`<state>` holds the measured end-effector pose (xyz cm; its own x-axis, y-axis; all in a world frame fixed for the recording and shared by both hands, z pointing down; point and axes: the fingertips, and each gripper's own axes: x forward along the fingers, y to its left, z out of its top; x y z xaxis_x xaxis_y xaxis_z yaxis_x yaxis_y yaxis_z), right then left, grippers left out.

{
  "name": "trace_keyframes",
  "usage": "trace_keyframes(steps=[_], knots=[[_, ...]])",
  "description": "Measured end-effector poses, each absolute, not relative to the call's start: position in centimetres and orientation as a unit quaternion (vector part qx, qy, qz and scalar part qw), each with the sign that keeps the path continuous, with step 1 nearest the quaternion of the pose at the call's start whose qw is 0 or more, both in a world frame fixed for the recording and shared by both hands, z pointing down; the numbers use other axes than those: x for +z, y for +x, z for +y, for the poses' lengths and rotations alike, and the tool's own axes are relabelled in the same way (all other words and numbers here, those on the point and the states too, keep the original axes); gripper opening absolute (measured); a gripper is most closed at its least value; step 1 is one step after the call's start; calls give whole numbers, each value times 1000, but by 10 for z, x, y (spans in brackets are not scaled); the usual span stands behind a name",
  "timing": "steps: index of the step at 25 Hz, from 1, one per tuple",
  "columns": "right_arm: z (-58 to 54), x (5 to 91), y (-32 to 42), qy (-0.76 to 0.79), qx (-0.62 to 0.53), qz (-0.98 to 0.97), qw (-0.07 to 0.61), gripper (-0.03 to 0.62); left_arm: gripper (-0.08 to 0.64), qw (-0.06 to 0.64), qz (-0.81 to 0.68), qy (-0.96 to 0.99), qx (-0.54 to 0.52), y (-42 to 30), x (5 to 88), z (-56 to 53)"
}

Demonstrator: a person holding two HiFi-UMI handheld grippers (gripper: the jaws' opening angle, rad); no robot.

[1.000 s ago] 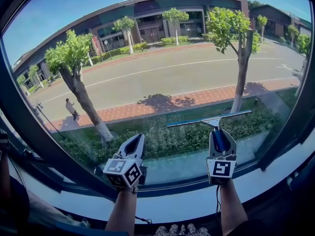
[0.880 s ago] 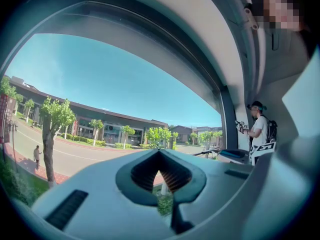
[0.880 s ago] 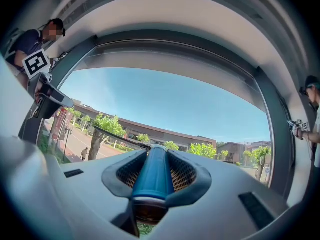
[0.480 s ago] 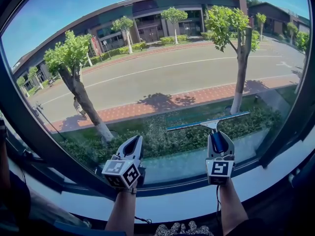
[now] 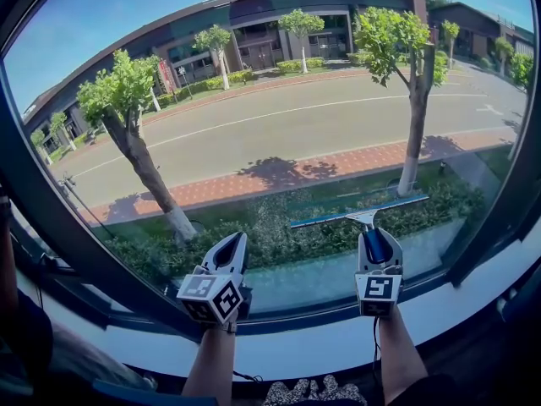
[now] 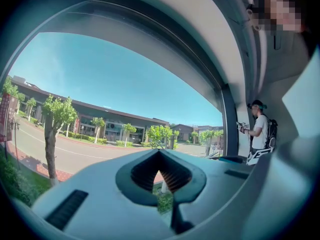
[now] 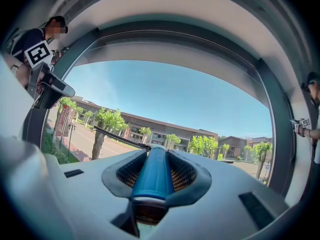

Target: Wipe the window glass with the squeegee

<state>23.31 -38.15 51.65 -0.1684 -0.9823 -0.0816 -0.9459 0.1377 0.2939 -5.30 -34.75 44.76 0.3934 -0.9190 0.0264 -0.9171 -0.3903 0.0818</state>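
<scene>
white window sill [image 5: 338, 351]: nearest item, running below the pane. left gripper [image 5: 232, 238]: held above the sill at lower centre-left, marker cube toward the head camera; fingers closed on each other, nothing between them. right gripper [image 5: 373, 233]: to the right of the left one, apart from it and about level with it; fingers clamped on the blue handle of the squeegee [image 5: 376, 245], which lies along them and fills the gap. squeegee blade [image 5: 359, 211]: long thin bar just past the right gripper, set across the low right part of the window glass [image 5: 254, 91], right end higher than left; whether it presses on the pane cannot be told. dark window frame [image 5: 46, 227]: curving round the glass. beyond the glass, in order: hedge [image 5: 296, 231], brick footpath [image 5: 279, 184], left tree [image 5: 127, 100], right tree [image 5: 393, 41], grey road [image 5: 296, 129], long building [image 5: 254, 24], blue sky [image 5: 101, 7].
</scene>
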Motion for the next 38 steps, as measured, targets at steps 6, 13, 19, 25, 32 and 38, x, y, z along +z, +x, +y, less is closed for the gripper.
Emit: trace_keyframes(steps=[6, 13, 19, 25, 32, 38], knots=[[-379, 515, 232, 640, -137, -753, 69, 130, 2, 44, -552, 832, -15, -53, 444, -343], [-375, 504, 233, 638, -139, -754, 72, 130, 2, 41, -552, 833, -19, -49, 438, -341], [-350, 474, 228, 644, -99, -756, 66, 130, 2, 43, -571, 820, -5, -56, 425, -337], [-331, 424, 223, 635, -85, -765, 61, 130, 2, 28, -605, 796, 8, -71, 382, -322], [-307, 351, 179, 602, -92, -792, 46, 130, 2, 18, -613, 790, 0, -108, 330, -291], [-295, 282, 136, 595, -113, -796, 22, 130, 2, 18, -573, 819, -20, -134, 279, -276]])
